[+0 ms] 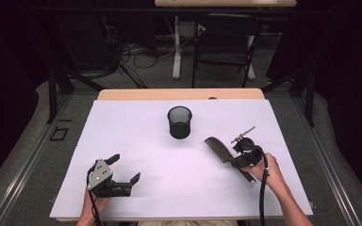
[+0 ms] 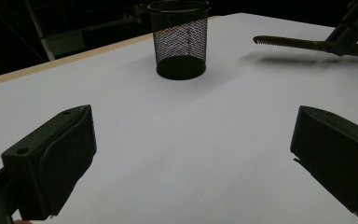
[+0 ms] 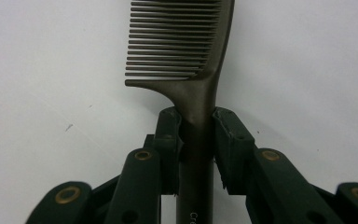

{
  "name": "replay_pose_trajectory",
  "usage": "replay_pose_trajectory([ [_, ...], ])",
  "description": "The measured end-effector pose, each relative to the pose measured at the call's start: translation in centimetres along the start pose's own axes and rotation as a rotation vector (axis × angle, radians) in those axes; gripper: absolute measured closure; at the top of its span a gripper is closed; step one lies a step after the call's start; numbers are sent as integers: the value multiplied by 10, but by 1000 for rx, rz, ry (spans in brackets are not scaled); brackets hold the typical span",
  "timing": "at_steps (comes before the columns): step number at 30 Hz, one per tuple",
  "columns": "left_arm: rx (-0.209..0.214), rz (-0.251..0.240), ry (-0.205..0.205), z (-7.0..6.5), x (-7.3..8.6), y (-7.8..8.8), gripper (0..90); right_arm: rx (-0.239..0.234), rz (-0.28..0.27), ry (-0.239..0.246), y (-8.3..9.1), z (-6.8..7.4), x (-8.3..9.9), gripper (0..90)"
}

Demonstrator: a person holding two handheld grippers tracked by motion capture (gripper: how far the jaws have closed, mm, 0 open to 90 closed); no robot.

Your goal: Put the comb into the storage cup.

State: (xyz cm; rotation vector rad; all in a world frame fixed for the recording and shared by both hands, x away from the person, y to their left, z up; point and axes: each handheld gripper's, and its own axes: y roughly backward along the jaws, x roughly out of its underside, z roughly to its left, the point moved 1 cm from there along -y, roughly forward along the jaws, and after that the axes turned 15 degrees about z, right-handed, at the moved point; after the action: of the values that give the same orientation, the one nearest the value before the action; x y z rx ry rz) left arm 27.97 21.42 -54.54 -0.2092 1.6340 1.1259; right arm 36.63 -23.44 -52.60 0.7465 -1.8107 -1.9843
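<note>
Comb point(image 3: 200, 56) fine-toothed, dark, round mesh cup point(image 1: 179, 122)

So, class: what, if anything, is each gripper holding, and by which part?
The right gripper is shut on the comb, clamped on its handle just below the teeth. The left gripper stands open and holds nothing.

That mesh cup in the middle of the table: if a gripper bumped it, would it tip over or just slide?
The mesh cup is probably light, since its walls are open wire. It stands taller than wide and empty, so a high nudge might tip it. A push near its solid base would likelier slide it across the smooth white table.
</note>
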Motion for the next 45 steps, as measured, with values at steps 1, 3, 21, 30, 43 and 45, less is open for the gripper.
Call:
replay_pose_trajectory([
  [1, 0, 0, 0, 0, 0, 0, 3, 3, 7, 2, 2, 0, 1, 725],
  [3, -1, 0, 1, 0, 0, 0, 2, -8, -27, 4, 2, 0, 1, 725],
  [21, 1, -1, -1, -1, 0, 0, 2, -29, -139, 15, 13, 1, 2, 726],
  [30, -1, 2, -2, 0, 0, 0, 2, -36, -209, 13, 15, -1, 3, 726],
  [43, -5, 1, -1, 0, 0, 1, 3, -31, -302, 10, 19, -2, 3, 726],
  [45, -5, 1, 2, 0, 0, 1, 3, -31, -326, 9, 19, -2, 2, 726],
])
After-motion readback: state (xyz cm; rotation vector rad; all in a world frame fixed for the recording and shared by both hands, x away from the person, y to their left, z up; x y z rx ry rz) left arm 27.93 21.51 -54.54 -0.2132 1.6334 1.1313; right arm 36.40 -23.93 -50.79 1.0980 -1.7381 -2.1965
